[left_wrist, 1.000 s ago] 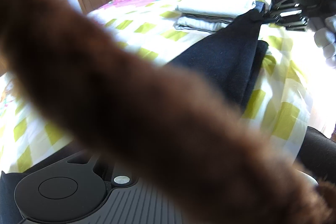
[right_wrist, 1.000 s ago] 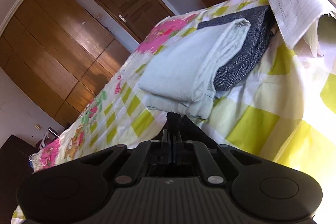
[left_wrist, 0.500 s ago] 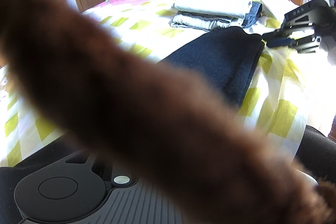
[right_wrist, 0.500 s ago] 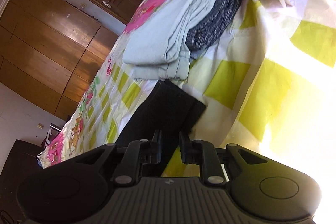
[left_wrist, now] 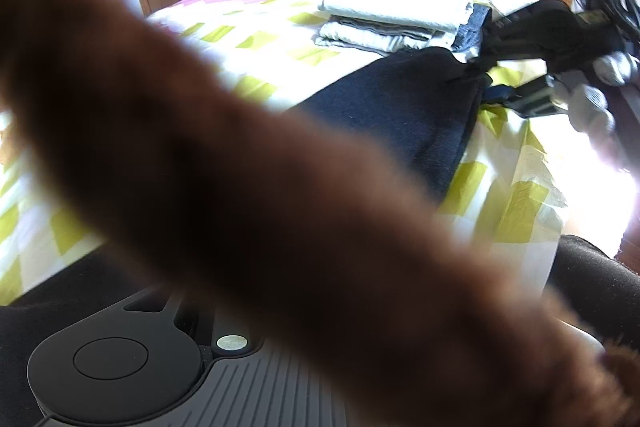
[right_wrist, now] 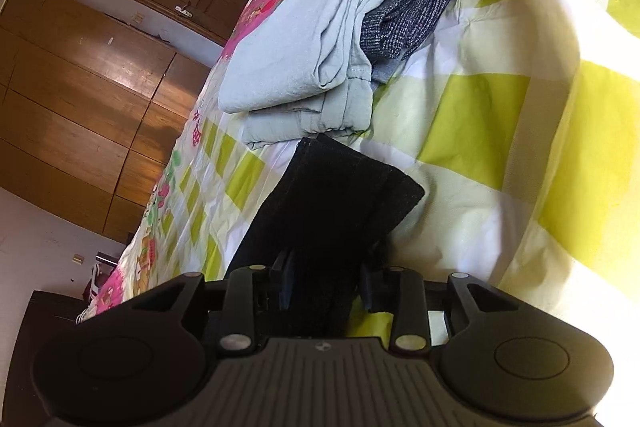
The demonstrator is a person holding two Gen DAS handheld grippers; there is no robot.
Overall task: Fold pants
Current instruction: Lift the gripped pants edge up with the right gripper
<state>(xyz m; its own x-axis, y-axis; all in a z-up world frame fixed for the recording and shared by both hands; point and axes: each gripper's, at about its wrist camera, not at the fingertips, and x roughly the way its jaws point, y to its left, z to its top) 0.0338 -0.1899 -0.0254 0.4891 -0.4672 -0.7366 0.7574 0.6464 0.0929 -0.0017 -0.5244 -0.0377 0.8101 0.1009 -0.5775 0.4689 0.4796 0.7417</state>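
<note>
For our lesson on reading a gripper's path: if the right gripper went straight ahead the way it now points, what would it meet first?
The right gripper, fingers just opened, would first push along the dark pants lying between them, then probably reach the pale folded stack. Depth is unclear.

A blurred brown sleeve crosses the left wrist view from upper left to lower right, hiding the near ground there. Beyond it the dark pants lie on the checked bedspread, their far end just beside the stack of folded clothes, leaving no gap between. Left of the pants and stack the bedspread lies bare, and also on the right in the right wrist view
</note>
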